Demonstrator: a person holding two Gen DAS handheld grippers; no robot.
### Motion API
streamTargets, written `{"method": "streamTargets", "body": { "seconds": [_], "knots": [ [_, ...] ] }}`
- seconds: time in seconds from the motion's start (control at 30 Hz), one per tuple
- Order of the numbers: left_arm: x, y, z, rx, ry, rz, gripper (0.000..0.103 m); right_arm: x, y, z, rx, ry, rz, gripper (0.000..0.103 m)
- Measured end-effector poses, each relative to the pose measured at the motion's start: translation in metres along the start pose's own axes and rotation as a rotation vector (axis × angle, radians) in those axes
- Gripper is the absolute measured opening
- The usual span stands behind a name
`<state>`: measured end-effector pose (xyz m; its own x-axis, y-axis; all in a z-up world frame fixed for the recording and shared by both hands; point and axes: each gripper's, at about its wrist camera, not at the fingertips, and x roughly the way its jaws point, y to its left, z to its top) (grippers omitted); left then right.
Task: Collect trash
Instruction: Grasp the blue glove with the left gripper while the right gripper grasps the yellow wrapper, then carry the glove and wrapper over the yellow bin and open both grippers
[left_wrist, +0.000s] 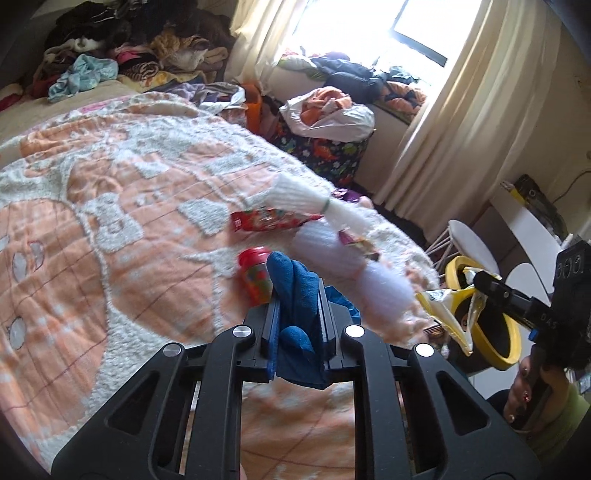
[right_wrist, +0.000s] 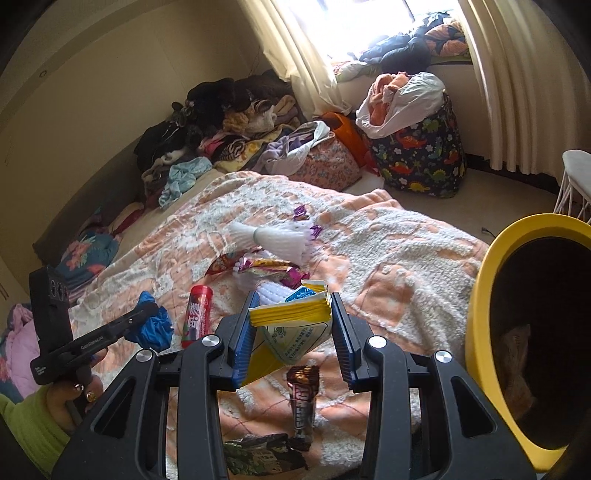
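Observation:
My left gripper (left_wrist: 297, 295) is shut on a crumpled blue cloth (left_wrist: 295, 291) above the bed; it shows in the right wrist view too (right_wrist: 153, 326). My right gripper (right_wrist: 291, 314) is shut on a yellow and white snack bag (right_wrist: 291, 325), held beside the yellow bin (right_wrist: 476, 314); in the left wrist view the bag (left_wrist: 448, 310) hangs over the bin (left_wrist: 511, 349). On the blanket lie a red can (left_wrist: 255, 275), a red wrapper (left_wrist: 266, 219), a purple wrapper (right_wrist: 271, 269), a brown candy bar (right_wrist: 303, 400) and white foam netting (right_wrist: 280, 240).
A peach and white blanket (left_wrist: 110, 221) covers the bed. Clothes are piled at its far end (left_wrist: 122, 48). A dinosaur-print basket (right_wrist: 421, 155) with a white bag stands by the curtains. A white wire stool (right_wrist: 574, 181) is near the bin. A dark packet (right_wrist: 258, 458) lies at the bed's edge.

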<state>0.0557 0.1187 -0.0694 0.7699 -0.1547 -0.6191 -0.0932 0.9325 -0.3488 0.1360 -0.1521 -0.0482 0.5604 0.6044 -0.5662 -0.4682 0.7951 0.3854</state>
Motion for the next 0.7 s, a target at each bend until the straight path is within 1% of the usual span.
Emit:
{"method": "streamTargets", "body": {
  "seconds": [0.4,0.7],
  "knots": [
    [0.009,-0.064,0.008,0.093,-0.008,-0.091,0.011,-0.032,-0.031,0.004,0.060,-0.072,-0.038,0.036],
    [0.019,-0.098,0.011,0.139,-0.001,-0.135,0.011,-0.053,-0.057,0.004,0.112,-0.116,-0.068,0.036]
  ]
}}
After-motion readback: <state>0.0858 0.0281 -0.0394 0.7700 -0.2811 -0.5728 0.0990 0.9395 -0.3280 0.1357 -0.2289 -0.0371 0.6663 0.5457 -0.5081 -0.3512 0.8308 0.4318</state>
